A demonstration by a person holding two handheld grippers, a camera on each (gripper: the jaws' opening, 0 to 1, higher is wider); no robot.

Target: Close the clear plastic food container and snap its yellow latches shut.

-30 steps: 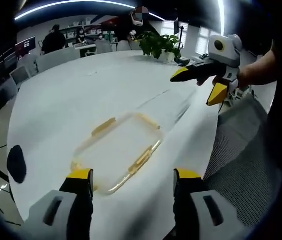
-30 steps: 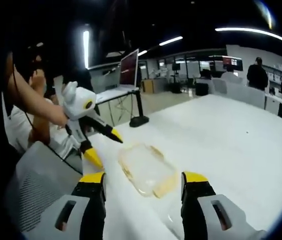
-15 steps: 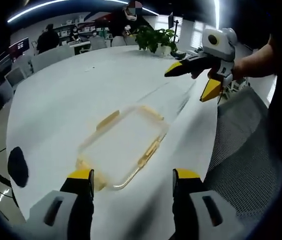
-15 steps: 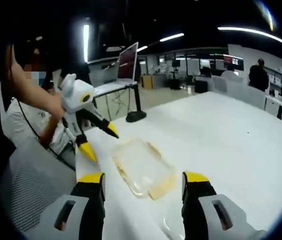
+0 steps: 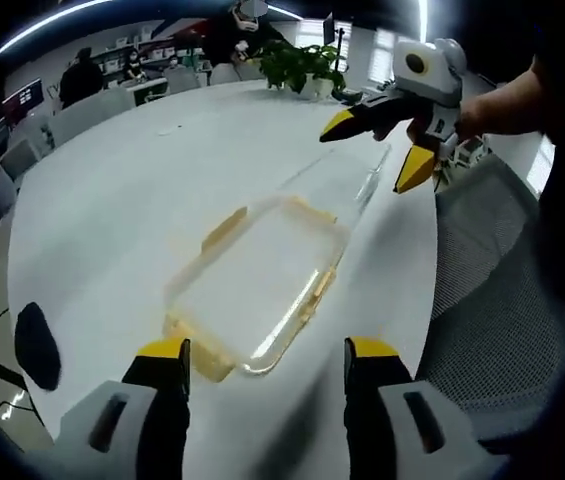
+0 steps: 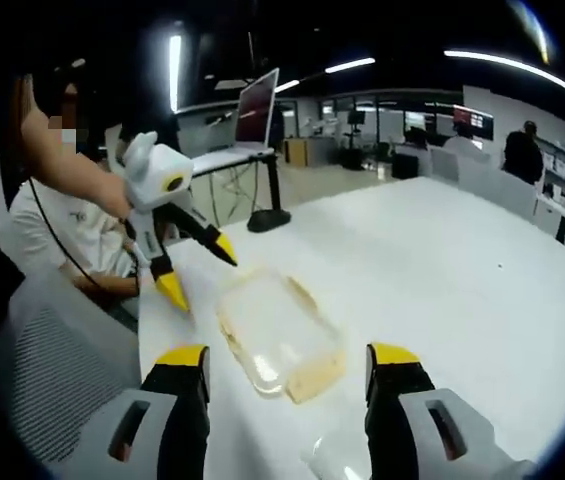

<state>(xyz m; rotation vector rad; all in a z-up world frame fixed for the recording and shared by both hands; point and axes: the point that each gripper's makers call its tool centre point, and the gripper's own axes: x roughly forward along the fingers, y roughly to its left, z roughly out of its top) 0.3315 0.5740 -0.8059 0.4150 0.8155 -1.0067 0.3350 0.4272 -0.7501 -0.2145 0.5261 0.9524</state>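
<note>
The container (image 5: pixel 257 280) is clear glossy plastic on a smooth white table (image 5: pixel 132 190); the chair (image 5: pixel 482 300) is grey mesh.

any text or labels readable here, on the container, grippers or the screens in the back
No text can be read.
Container: clear plastic with yellow latches, no label or print to be seen.
Left hand-held gripper and right hand-held gripper: no markings to be seen.
Laptop screen: lit, but too blurred to read.
Far monitors: too small and blurred to read.

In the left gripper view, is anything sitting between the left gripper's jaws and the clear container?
No. Bare white table lies between the left gripper and the container.
</note>
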